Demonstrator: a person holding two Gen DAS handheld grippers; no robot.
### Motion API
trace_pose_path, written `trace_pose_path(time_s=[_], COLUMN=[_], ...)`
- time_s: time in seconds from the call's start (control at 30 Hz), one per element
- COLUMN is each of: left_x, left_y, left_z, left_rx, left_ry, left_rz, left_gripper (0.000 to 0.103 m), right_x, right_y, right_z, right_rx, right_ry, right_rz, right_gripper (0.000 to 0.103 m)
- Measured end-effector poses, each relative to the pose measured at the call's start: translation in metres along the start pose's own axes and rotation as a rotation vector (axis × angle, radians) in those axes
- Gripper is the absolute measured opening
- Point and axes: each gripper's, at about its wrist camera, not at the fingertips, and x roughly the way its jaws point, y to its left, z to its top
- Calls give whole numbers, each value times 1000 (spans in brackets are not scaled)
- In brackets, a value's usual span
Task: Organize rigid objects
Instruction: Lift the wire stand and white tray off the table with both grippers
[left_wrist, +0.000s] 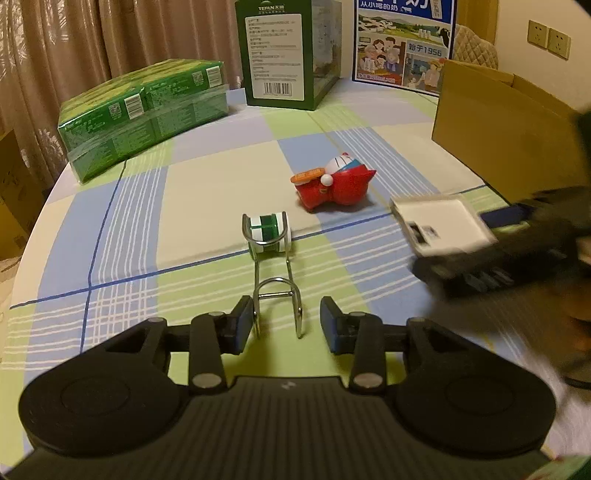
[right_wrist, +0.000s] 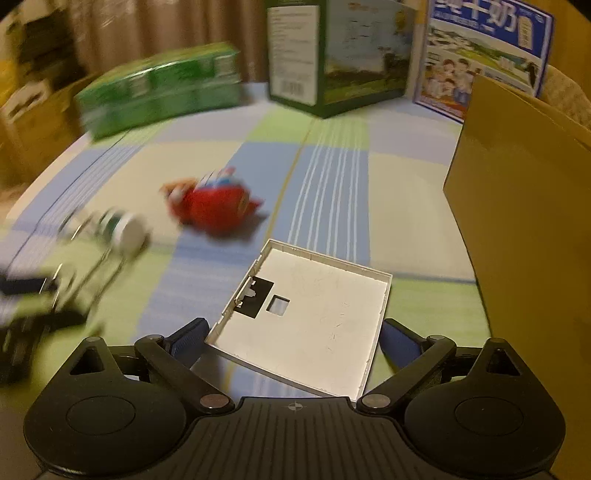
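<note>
My left gripper (left_wrist: 283, 326) is open, its fingers either side of the near end of a metal wire rack (left_wrist: 275, 280) lying on the checked tablecloth. A small green-and-white can (left_wrist: 267, 230) rests in the rack's far end. A red toy figure (left_wrist: 334, 182) lies beyond it. My right gripper (right_wrist: 295, 341) is shut on a white square plastic cover (right_wrist: 310, 325) and holds it above the table; it shows blurred at the right of the left wrist view (left_wrist: 443, 225). An open cardboard box (right_wrist: 524, 236) stands at the right.
A green shrink-wrapped pack (left_wrist: 144, 114) lies at the back left. A tall green carton (left_wrist: 280, 55) and a blue milk carton (left_wrist: 402, 44) stand at the back. The round table's edge (left_wrist: 33, 236) curves at the left.
</note>
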Motion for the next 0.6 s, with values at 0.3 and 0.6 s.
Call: trace_pose_path(time_s=[0.3,0.6], left_x=[-1,1], left_y=[-2,-2], left_z=[-4,-5], left_rx=[19,15], left_ry=[1,5], left_rz=[1,-1], left_gripper=[34,35], right_x=[-45,-38], right_y=[-8,-3], right_z=[-55,-53], right_rx=[-1,74], right_ry=[19,-56], right_rz=[1,-63], right_gripper=[97,101])
